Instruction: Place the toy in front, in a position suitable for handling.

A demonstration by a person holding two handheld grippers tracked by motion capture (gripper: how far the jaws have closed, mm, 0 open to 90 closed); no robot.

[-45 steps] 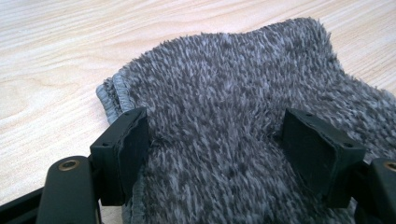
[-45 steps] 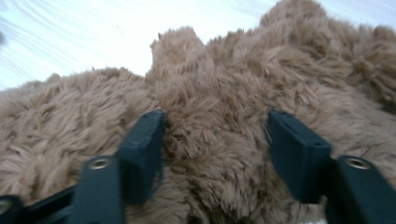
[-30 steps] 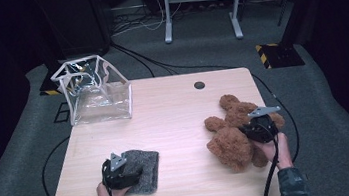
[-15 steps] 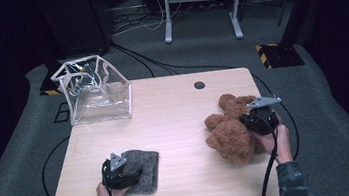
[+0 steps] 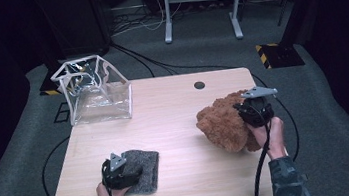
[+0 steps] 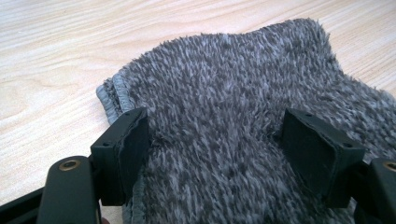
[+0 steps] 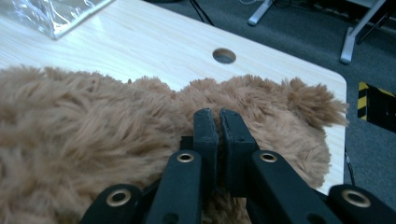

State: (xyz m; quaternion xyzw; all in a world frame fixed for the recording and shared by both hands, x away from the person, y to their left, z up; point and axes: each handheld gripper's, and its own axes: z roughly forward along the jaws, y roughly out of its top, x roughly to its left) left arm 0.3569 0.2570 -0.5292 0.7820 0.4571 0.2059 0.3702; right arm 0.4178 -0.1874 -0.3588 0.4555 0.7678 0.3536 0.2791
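The right claw [image 5: 251,115] is pinched tight on the fluffy brown teddy [image 5: 223,122] and holds it up at about 3 o'clock on the surface [image 5: 174,113]. The left claw [image 5: 121,172] sits at about 7 o'clock with its jaws partly open, one pad on each side of a bunched-up grey fuzzy cloth [image 6: 224,116]. A clear plastic bag [image 5: 93,90] stands at 10 o'clock.
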